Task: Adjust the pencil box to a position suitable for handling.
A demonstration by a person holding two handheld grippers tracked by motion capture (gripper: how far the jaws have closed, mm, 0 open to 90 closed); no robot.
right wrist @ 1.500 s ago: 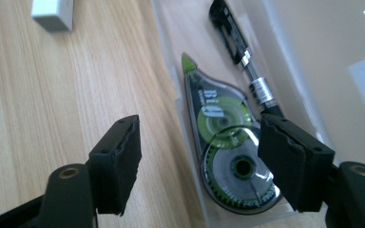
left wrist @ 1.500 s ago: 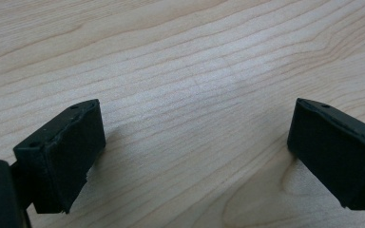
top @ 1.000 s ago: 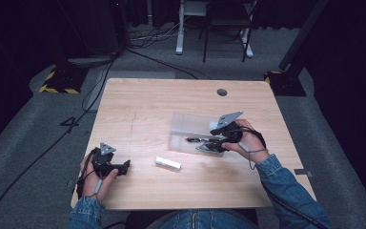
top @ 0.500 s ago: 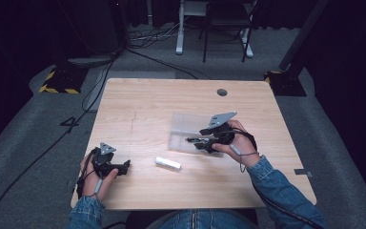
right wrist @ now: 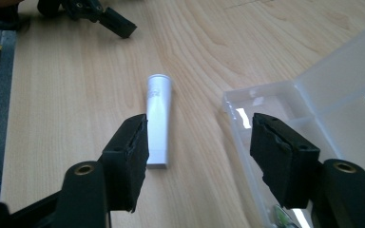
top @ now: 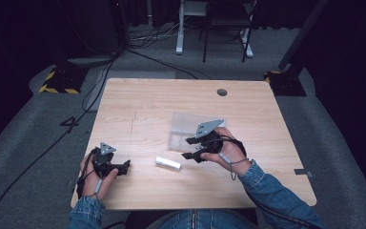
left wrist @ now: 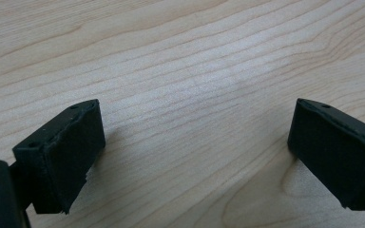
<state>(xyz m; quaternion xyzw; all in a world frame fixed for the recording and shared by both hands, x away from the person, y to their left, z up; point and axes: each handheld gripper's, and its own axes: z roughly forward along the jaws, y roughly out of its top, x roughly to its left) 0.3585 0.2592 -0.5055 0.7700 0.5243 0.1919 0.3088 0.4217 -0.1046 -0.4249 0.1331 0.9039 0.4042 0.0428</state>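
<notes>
In the right gripper view, the right gripper (right wrist: 197, 159) rises from the bottom edge with its jaws spread and nothing between the pads; they have just been closing a little. The white tube (right wrist: 158, 118) lies on the table just above and beside the left jaw, its flat crimped end nearest the jaw and partly hidden behind it, its round cap end farther up the frame. To the right of the jaws sits the clear plastic box (right wrist: 313, 95), lid open, its near corner lying just beyond the right jaw.

In the high view the right gripper (top: 190, 149) sits right of centre in the lower half of the frame, at the lower edge of the clear box (top: 183, 126), with the tube (top: 167, 163) just lower left of it, apart from the jaws. There the tube's long axis runs nearly level across the frame, tilted slightly down toward the right; which end carries the cap cannot be told at that distance. The right gripper view settles this: cap away from the gripper, flat end toward it.

The left gripper (top: 124, 166) rests at the lower left of the high view, well apart from the tube. The left gripper view shows its jaws wide apart over bare wooden table (left wrist: 195, 71).
</notes>
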